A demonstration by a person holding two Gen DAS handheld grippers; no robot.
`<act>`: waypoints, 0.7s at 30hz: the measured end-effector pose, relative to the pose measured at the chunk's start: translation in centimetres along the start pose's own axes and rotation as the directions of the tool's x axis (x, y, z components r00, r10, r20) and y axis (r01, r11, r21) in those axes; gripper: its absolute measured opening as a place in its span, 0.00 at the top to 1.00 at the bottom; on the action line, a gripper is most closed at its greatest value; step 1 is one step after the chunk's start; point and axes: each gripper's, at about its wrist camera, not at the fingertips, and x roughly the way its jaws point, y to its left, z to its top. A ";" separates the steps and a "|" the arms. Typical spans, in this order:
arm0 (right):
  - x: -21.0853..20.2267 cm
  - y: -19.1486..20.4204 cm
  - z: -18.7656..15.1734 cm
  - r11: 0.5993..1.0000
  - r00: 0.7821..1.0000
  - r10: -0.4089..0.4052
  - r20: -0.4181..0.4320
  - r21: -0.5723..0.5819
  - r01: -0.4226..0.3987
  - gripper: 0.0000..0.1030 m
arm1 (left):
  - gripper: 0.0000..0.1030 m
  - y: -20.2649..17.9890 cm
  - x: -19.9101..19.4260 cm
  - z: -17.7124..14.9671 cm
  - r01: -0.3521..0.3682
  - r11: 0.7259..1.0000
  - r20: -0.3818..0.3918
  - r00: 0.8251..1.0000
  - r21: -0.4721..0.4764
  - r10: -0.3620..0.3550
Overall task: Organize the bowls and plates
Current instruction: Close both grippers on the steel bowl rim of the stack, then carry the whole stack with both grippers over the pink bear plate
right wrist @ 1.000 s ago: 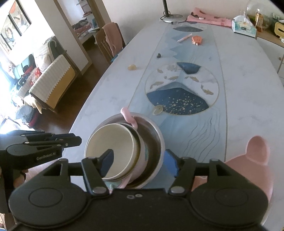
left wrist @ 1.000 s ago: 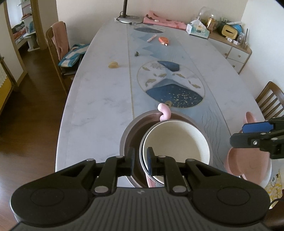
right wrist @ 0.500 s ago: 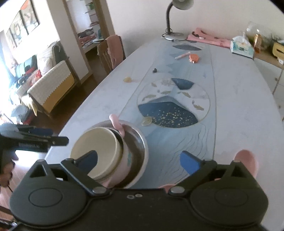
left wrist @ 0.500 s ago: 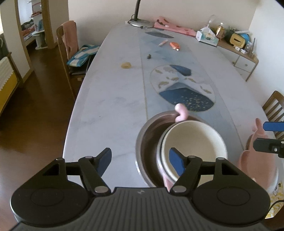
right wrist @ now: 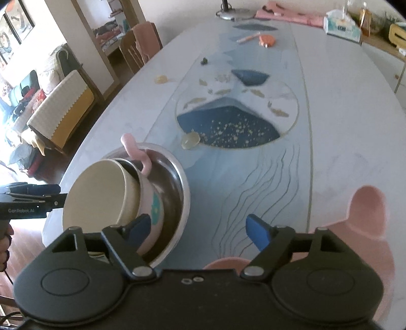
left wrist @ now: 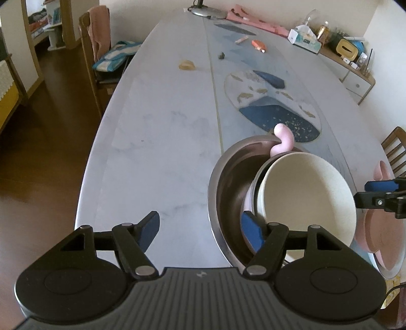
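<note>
A steel bowl (left wrist: 228,182) sits near the table's near end. Inside it leans a pink bowl with a curled handle (left wrist: 283,141), and a cream bowl (left wrist: 307,195) is nested in that, tilted. My left gripper (left wrist: 200,231) is open and empty, just left of the stack. My right gripper (right wrist: 200,229) is open and empty, between the steel bowl (right wrist: 177,193) and a pink bear-eared plate (right wrist: 365,228). The cream bowl (right wrist: 99,195) and pink bowl (right wrist: 149,205) show tilted left. The right gripper's fingers (left wrist: 380,193) show over the pink plate (left wrist: 380,233).
A marble table (left wrist: 157,142) with a blue runner (right wrist: 253,162). Small items lie far up: an orange object (left wrist: 258,45), a pen (left wrist: 241,39), a tissue box (left wrist: 304,40), a lamp base (left wrist: 203,10). Chairs stand at left (left wrist: 96,50) and right (left wrist: 395,149).
My left gripper let go of the cream bowl's rim, opened wide and drew back left. My right gripper stayed open and shifted right. The nested bowls now lean more.
</note>
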 end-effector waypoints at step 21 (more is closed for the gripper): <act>3.1 -0.1 0.2 0.988 0.994 0.055 -0.094 0.148 -0.041 0.78 | 0.89 0.5 2.2 0.8 0.080 0.991 -0.097 0.991 -0.109 -0.091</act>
